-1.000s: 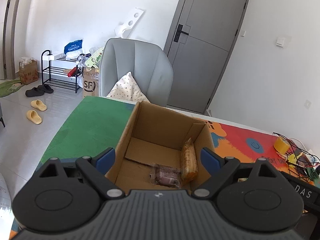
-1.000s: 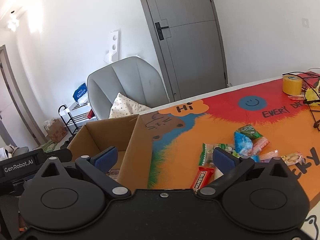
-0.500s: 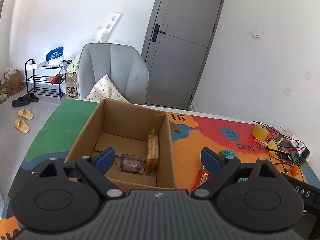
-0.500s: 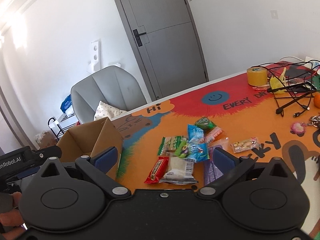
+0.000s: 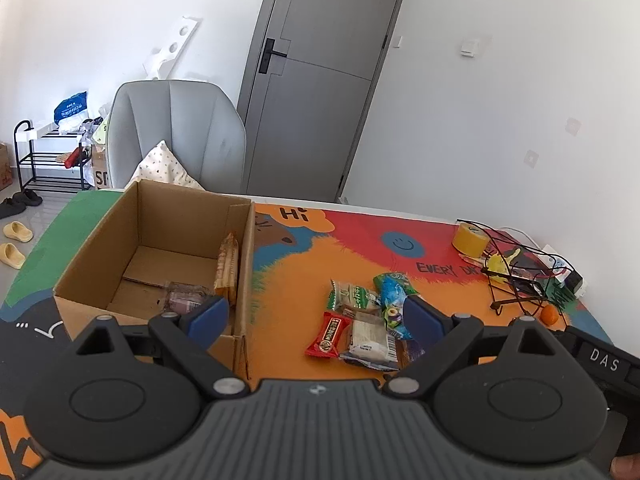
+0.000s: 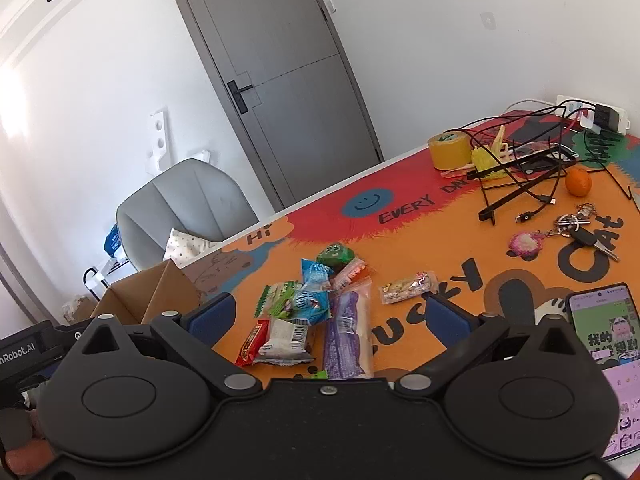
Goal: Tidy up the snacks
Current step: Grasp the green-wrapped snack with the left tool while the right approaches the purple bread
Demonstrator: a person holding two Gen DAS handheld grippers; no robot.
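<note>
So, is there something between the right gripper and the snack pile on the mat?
Nothing visible. The right gripper is open, and the snack pile lies on the mat directly ahead of its fingers with no object between.

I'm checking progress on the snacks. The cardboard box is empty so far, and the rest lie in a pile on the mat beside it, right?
Not quite. The cardboard box is not empty: the left wrist view shows two wrapped snacks inside. The rest do lie in a pile on the mat beside it.

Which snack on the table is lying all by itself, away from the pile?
The clear pack of pale, nutty pieces. It lies alone to the right of the snack pile, touching none of the other wrappers.
</note>
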